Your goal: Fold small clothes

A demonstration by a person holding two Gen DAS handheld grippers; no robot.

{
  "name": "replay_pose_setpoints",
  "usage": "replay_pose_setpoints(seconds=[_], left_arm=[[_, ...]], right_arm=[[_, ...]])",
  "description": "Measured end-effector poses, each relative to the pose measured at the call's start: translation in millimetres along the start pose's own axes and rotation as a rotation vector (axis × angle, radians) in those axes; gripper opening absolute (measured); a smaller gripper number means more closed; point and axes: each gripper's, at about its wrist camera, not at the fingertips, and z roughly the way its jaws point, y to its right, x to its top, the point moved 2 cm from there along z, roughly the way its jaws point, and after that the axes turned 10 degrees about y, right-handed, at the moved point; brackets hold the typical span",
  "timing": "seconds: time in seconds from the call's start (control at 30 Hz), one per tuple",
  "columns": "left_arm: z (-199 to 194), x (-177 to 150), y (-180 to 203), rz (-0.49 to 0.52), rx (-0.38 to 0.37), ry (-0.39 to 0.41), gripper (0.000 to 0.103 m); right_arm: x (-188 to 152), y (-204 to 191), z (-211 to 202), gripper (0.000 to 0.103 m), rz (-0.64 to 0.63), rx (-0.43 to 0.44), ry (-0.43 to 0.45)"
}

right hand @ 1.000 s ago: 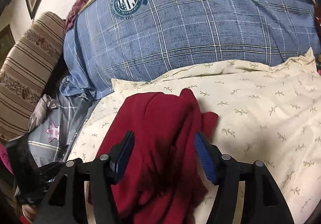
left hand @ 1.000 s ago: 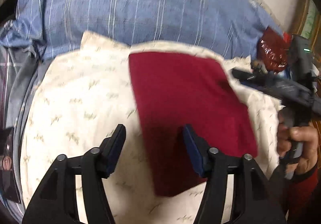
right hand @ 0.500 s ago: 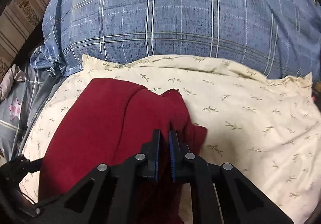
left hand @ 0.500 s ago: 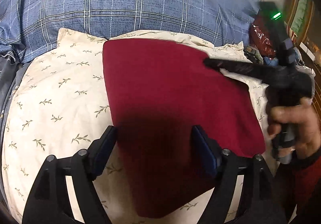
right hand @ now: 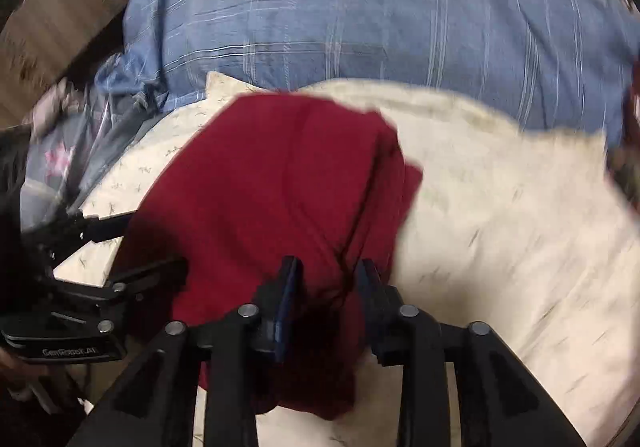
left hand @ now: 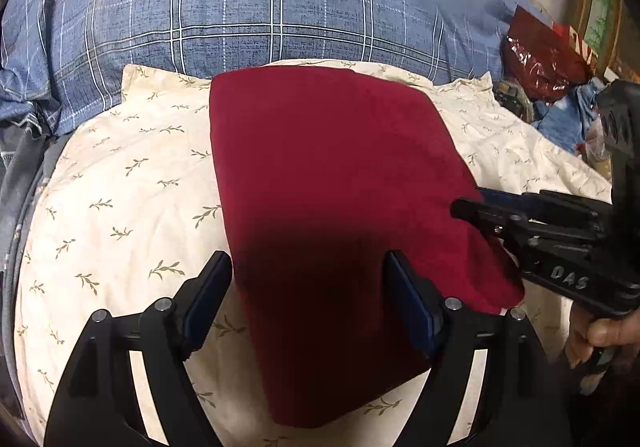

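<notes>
The left claw [left hand: 308,303] is hovering released over the red cloth's [left hand: 340,183] near edge on the pillow [left hand: 120,187], while the right claw [right hand: 328,295], just reopening, is straddling the bunched right side without pinching, likely to smooth the fold.

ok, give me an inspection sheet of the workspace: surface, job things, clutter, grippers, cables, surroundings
Surface: cream leaf-print pillow, lying against a blue plaid pillow.
Job's things: one dark red cloth, folded flat on the cream pillow; layered edges on its right side in the right wrist view.
Clutter: red shiny bag and blue fabric heap at far right.
Grippers: left gripper open, jaws wide astride the cloth's near end. Right gripper has just been opening, jaws narrowly apart at the cloth's right edge, cloth between them, not clamped.
Cables: nothing seen.
Surroundings: striped cushion at far left; framed picture on the right wall.
</notes>
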Motion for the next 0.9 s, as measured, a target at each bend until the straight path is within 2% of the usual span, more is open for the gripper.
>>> replay_pose_setpoints(seconds=[0.07, 0.33, 0.63, 0.9], left_arm=[[-3.3, 1.0, 2.7, 0.021, 0.015, 0.022, 0.079], [-20.1, 12.4, 0.7, 0.037, 0.072, 0.113, 0.079], [-27.2, 17.6, -16.4, -0.013, 0.139, 0.172, 0.079], [-30.7, 17.7, -22.2, -0.035, 0.176, 0.191, 0.079]], right_arm=[[3.2, -1.4, -7.7, 0.029, 0.000, 0.003, 0.019], [24.6, -10.5, -46.0, 0.049, 0.004, -0.020, 0.151], [24.3, -25.9, -45.9, 0.050, 0.012, -0.025, 0.153], [18.8, -34.0, -44.1, 0.060, 0.013, -0.056, 0.145]])
